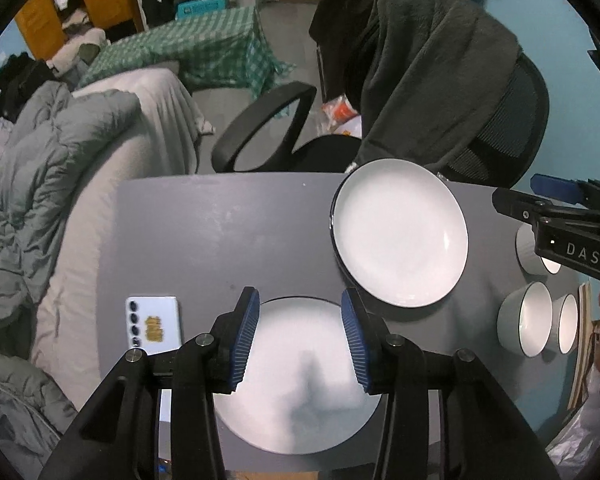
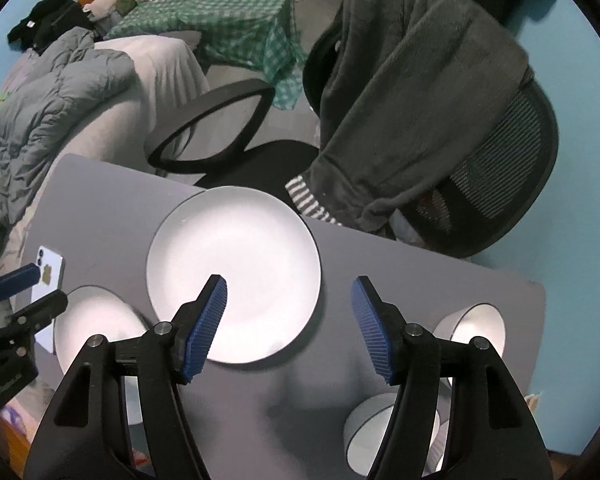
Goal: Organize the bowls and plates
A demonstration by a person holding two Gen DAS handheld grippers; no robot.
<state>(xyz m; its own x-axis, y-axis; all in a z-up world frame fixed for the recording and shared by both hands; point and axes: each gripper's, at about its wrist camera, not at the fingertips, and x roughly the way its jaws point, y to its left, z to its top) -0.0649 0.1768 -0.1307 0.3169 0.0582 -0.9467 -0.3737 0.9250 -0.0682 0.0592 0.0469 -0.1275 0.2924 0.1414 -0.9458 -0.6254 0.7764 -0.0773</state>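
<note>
Grey laminate makes up the table [image 1: 204, 240], the largest thing before us, with a black mesh office chair [image 2: 512, 168] at twelve o'clock behind it, a dark fleece garment [image 1: 428, 72] draped over its back.

On the table we see two white plates. The far plate [image 1: 400, 232] lies at about one o'clock from our left gripper, close to the table's far edge; in the right wrist view the same plate [image 2: 236, 268] sits at eleven o'clock from the right gripper. The near plate [image 1: 296, 376] lies directly under the left gripper [image 1: 300, 340], whose blue ribbed pads stand apart with nothing pinched between them; the plate rests flat on the table below.

Our right gripper [image 2: 288, 324] hangs above bare tabletop, its jaws spread wide and empty.

Three white bowls [image 1: 532, 320] with dark rims cluster at three o'clock from the left gripper, near the table's right edge, two just beside each other and one a little farther back.

A white phone [image 1: 154, 322] lies flat at nine o'clock, near the table's left edge.
</note>
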